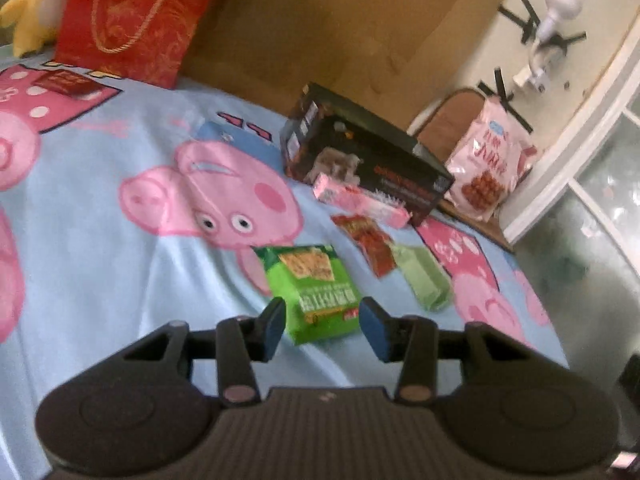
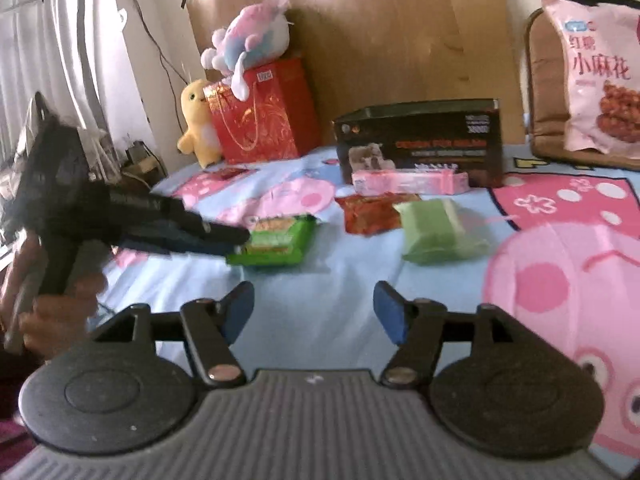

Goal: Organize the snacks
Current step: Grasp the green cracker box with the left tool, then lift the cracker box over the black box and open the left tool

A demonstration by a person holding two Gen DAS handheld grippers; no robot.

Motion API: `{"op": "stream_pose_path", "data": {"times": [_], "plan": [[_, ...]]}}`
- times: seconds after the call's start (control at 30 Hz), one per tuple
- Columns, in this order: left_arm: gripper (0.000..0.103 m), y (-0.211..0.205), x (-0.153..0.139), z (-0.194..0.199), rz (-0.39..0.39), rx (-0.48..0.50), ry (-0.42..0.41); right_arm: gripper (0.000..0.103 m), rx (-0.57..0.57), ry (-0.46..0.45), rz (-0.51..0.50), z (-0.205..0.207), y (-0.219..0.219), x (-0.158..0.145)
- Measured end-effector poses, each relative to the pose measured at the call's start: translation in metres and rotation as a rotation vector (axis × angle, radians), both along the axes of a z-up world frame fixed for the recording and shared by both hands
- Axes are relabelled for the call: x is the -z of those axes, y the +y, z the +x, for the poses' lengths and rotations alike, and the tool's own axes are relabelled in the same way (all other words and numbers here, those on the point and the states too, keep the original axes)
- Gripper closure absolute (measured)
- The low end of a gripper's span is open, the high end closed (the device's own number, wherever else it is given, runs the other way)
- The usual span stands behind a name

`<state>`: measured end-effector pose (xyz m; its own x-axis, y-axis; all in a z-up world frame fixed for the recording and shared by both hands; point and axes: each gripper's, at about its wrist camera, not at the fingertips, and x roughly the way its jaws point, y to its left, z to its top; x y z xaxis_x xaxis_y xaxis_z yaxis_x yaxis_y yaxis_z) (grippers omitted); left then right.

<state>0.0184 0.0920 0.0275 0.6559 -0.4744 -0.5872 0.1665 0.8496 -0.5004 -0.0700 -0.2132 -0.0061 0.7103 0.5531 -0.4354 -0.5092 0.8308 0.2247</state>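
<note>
both grippers [image 1: 322, 326] [image 2: 314, 312] open and empty; red packet [image 1: 366, 246] and pale green packet [image 1: 426, 278] crowd the black box [image 1: 368, 156].

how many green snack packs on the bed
2. A bright green pack lies at the left gripper, its open jaws straddling it. A pale green pack lies right of it, beside the red pack. None seems hidden.

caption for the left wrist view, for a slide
Open left gripper nearing a green snack packet on a cartoon-pig bedsheet.
</note>
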Motion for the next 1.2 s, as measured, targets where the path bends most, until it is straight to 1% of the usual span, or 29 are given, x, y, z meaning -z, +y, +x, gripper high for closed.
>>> {"op": "stream_pose_path", "data": {"times": [0.1, 0.2, 0.3, 0.37, 0.4, 0.5, 0.53, 0.57, 0.6, 0.63, 0.67, 0.7, 0.73, 0.83, 0.93, 1.03, 1.1, 1.2], "plan": [[0.062, 0.01, -0.002, -0.006, -0.027, -0.016, 0.013, 0.034, -0.018, -0.026, -0.036, -0.004, 0.002, 0.0], [0.062, 0.012, -0.006, -0.014, -0.037, 0.014, 0.018, 0.032, -0.071, -0.054, -0.08, -0.004, 0.015, 0.0], [0.059, 0.004, -0.01, -0.021, 0.006, 0.034, -0.001, 0.031, -0.138, -0.104, -0.165, 0.003, 0.033, -0.003], [0.057, 0.003, -0.013, -0.017, 0.04, 0.011, -0.012, 0.031, -0.172, -0.118, -0.204, 0.016, 0.045, -0.005], [0.056, 0.003, -0.013, -0.014, 0.044, -0.003, -0.007, 0.03, -0.185, -0.113, -0.224, 0.026, 0.051, -0.007], [0.057, 0.005, -0.01, 0.004, 0.024, -0.015, 0.02, 0.03, -0.226, -0.09, -0.255, 0.053, 0.069, -0.006], [0.06, 0.003, -0.007, 0.012, 0.031, -0.014, 0.033, 0.03, -0.235, -0.081, -0.259, 0.061, 0.074, -0.005], [0.061, -0.001, -0.005, 0.018, 0.045, -0.006, 0.043, 0.03, -0.234, -0.068, -0.264, 0.067, 0.08, -0.003], [0.068, -0.005, -0.002, 0.022, 0.055, 0.009, 0.051, 0.032, -0.227, -0.046, -0.268, 0.076, 0.084, 0.001], [0.078, -0.01, 0.003, 0.028, 0.063, 0.031, 0.066, 0.035, -0.228, -0.02, -0.261, 0.082, 0.087, 0.004], [0.082, -0.014, 0.009, 0.033, 0.074, 0.041, 0.089, 0.041, -0.232, 0.006, -0.243, 0.086, 0.088, 0.007], [0.082, -0.017, 0.013, 0.034, 0.081, 0.039, 0.095, 0.046, -0.221, -0.006, -0.225, 0.085, 0.087, 0.008], [0.082, -0.02, 0.012, 0.032, 0.087, 0.039, 0.079, 0.049, -0.208, -0.012, -0.228, 0.083, 0.086, 0.009], [0.082, -0.03, 0.01, 0.023, 0.095, 0.103, 0.075, 0.059, -0.171, -0.023, -0.232, 0.062, 0.075, 0.006], [0.082, -0.048, 0.014, 0.006, 0.077, 0.209, 0.077, 0.062, -0.132, -0.026, -0.204, 0.033, 0.047, 0.011], [0.082, -0.07, 0.014, -0.016, 0.113, 0.311, 0.022, 0.064, -0.081, -0.019, -0.145, 0.001, 0.018, 0.014], [0.082, -0.08, 0.013, -0.023, 0.136, 0.348, -0.007, 0.065, -0.04, -0.022, -0.12, -0.011, 0.007, 0.015], [0.084, -0.09, 0.002, -0.017, 0.156, 0.352, -0.041, 0.066, 0.017, -0.078, -0.15, -0.018, 0.01, 0.011]]}}
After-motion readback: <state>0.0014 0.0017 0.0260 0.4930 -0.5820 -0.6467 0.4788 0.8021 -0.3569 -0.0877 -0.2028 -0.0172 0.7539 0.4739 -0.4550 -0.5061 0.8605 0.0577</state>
